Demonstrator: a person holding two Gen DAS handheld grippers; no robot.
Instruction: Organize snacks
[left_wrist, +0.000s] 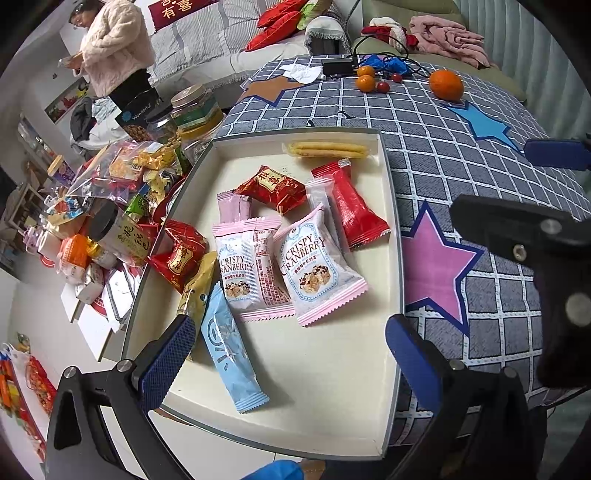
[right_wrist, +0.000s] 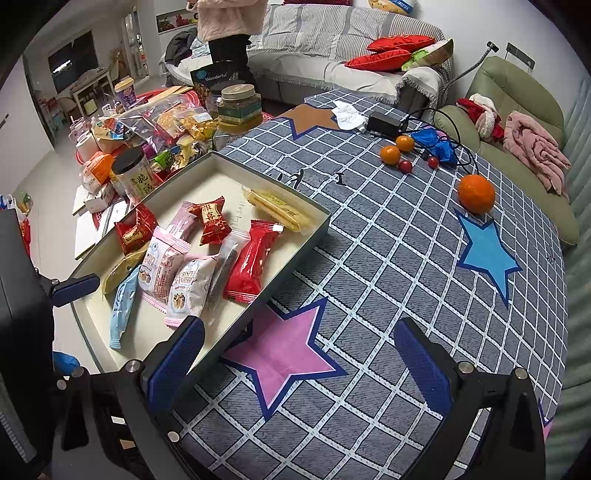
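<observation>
Jaws: left gripper (left_wrist: 291, 354) and right gripper (right_wrist: 299, 363) both spread, empty | snacks: loose in white tray (left_wrist: 391, 236), light-blue stick pack (left_wrist: 231, 349) nearest left gripper | step: between picks, likely | next: close squarely on one wrapper.

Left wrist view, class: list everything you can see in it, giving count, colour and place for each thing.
Tray: one, cream, on checked cloth.
Cranberry packets: two, pink-white, tray middle.
Red packets: three, red, in tray.
Blue stick packet: one, near left edge.
Yellow biscuit packet: one, far end.
Oranges: three, far cloth.
Snack pile and jars: mixed, left of tray.
Person: one, pale fleece, far left.
Left gripper: open, over tray.
Right gripper: open, over cloth.
</observation>
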